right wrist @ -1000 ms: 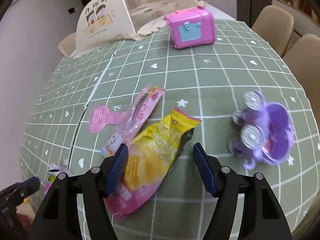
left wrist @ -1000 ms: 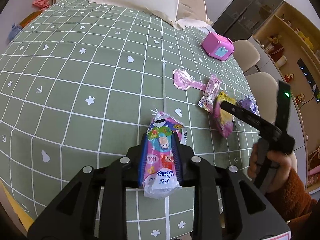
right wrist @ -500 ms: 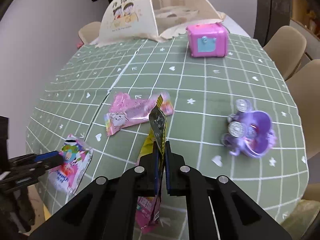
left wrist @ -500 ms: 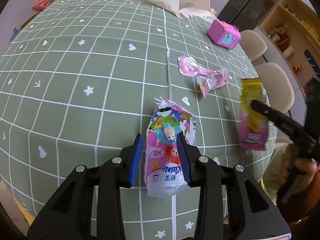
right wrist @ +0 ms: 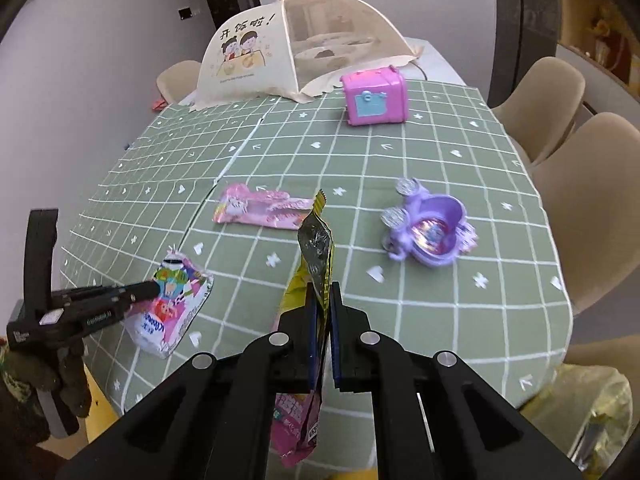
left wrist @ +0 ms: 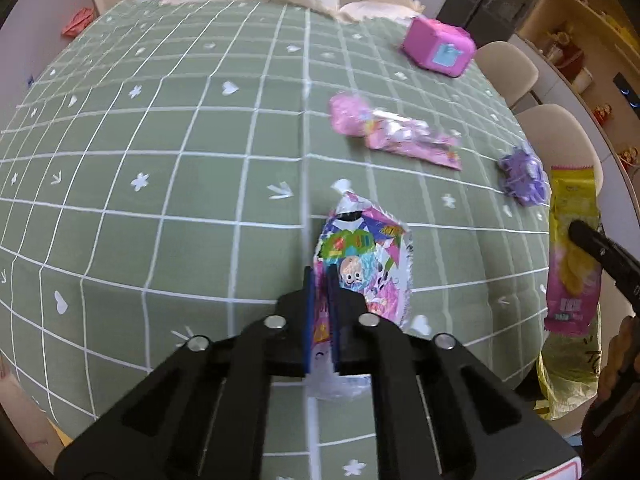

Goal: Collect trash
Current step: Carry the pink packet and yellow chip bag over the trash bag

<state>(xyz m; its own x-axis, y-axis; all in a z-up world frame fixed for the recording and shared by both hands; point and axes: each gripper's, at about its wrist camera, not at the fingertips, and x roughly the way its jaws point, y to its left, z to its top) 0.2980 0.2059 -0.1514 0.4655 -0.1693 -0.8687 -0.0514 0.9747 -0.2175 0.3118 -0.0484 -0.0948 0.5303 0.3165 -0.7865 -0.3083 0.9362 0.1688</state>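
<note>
Colourful cartoon wrapper point(left wrist: 362, 264) is pinched btwn the blue pads of the left hand-held gripper point(left wrist: 321, 316), jaws narrow on its near end; far end of the pack hangs over the green checked cloth of the bench point(left wrist: 160, 184). From the right wrist view the same pack sits near the bench's left edge w/ the gripper tip on top of it. Yellow-and-pink chip bag point(right wrist: 316, 280) is clamped edge-on in the right hand-held gripper point(right wrist: 322, 332), jaws nearly together on it; bag stands upright, pink end dangling below the fingers, lifted off the cloth at the bench's near edge. In the left wrist view it hangs at the far right, beyond the bench rim.

Pink candy wrapper point(right wrist: 260, 208) lies flat mid-bench, apart from both grippers. Purple toy point(right wrist: 432, 228) sits to its right. Pink box toy point(right wrist: 376, 96) is further back, just beside a mesh food cover point(right wrist: 304, 40) at the far end. Beige chairs point(right wrist: 560, 120) line the right side. Yellowish plastic bag point(right wrist: 592, 412) shows below the bench's near right corner
</note>
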